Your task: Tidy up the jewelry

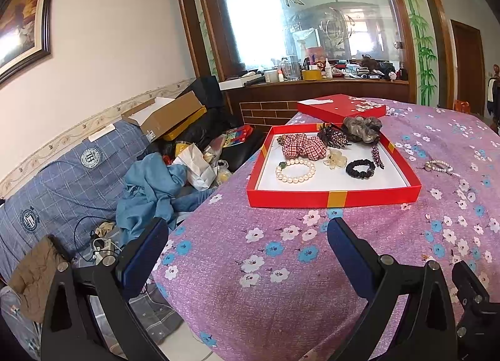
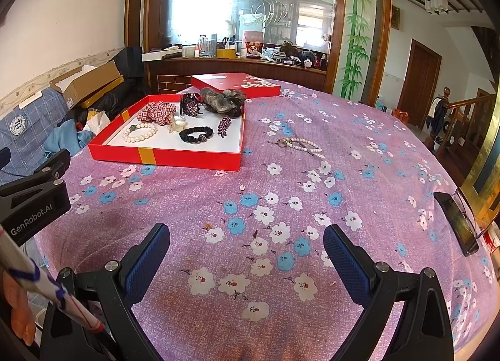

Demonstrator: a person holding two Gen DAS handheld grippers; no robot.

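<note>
A red box tray [image 1: 331, 199] [image 2: 187, 157] with a white floor sits on the purple flowered tablecloth. In it lie a pearl bracelet [image 1: 295, 169] [image 2: 140, 132], a black scrunchie [image 1: 360, 168] [image 2: 196, 135], a checked scrunchie [image 1: 301, 146], a dark claw clip [image 1: 332, 137], a grey scrunchie [image 1: 362, 129], a clear flower clip [image 1: 336, 158] and a purple hair clip [image 2: 224, 125]. A pearl necklace [image 2: 301, 143] [image 1: 439, 166] lies on the cloth right of the tray. My left gripper [image 1: 247, 236] is open and empty, short of the tray. My right gripper [image 2: 247, 242] is open and empty, well short of the necklace.
The red box lid [image 1: 340, 107] [image 2: 234, 82] lies behind the tray. A phone and glasses [image 2: 457, 223] rest at the table's right edge. A cluttered blue sofa [image 1: 62, 179] stands left of the table. The left gripper's body [image 2: 34, 201] shows at the right wrist view's left edge.
</note>
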